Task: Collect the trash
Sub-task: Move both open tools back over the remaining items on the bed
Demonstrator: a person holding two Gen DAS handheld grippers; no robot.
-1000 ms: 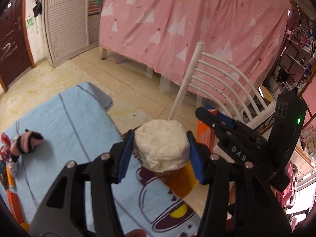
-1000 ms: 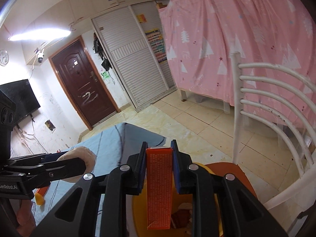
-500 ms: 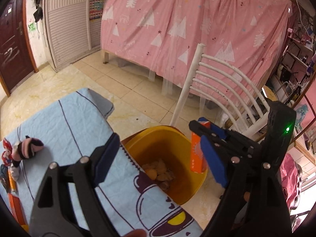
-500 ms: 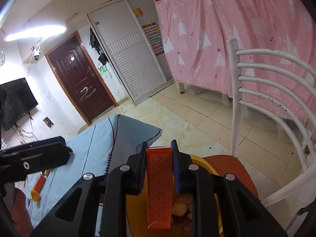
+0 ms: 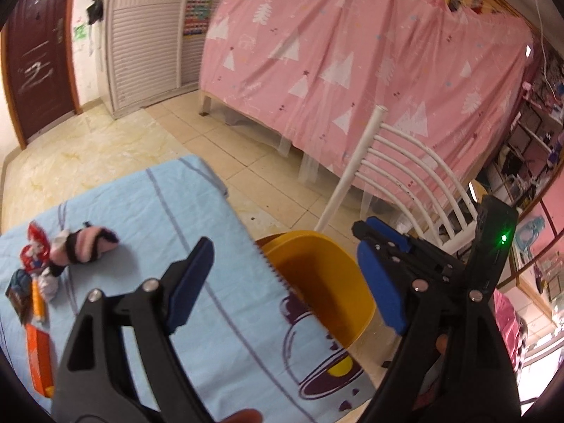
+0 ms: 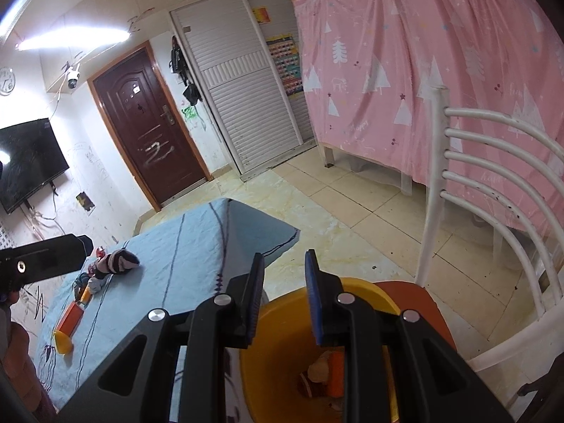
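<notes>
On the table's (image 5: 148,218) left part lie a pink-and-black sock (image 5: 88,246), an orange tube (image 5: 38,305) and an orange box (image 5: 38,363). The left gripper (image 5: 282,282) hangs spread wide and empty above the table's right edge. Just past that edge the yellow bin (image 6: 282,363) holds an orange carton (image 6: 337,373) and crumpled trash (image 6: 319,370); over it the right gripper (image 6: 283,296) is parted, holding nothing.

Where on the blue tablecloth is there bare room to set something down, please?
The blue tablecloth is bare between the striped sock and the yellow bin. Its left edge is crowded: sock, wrappers, orange box.
</notes>
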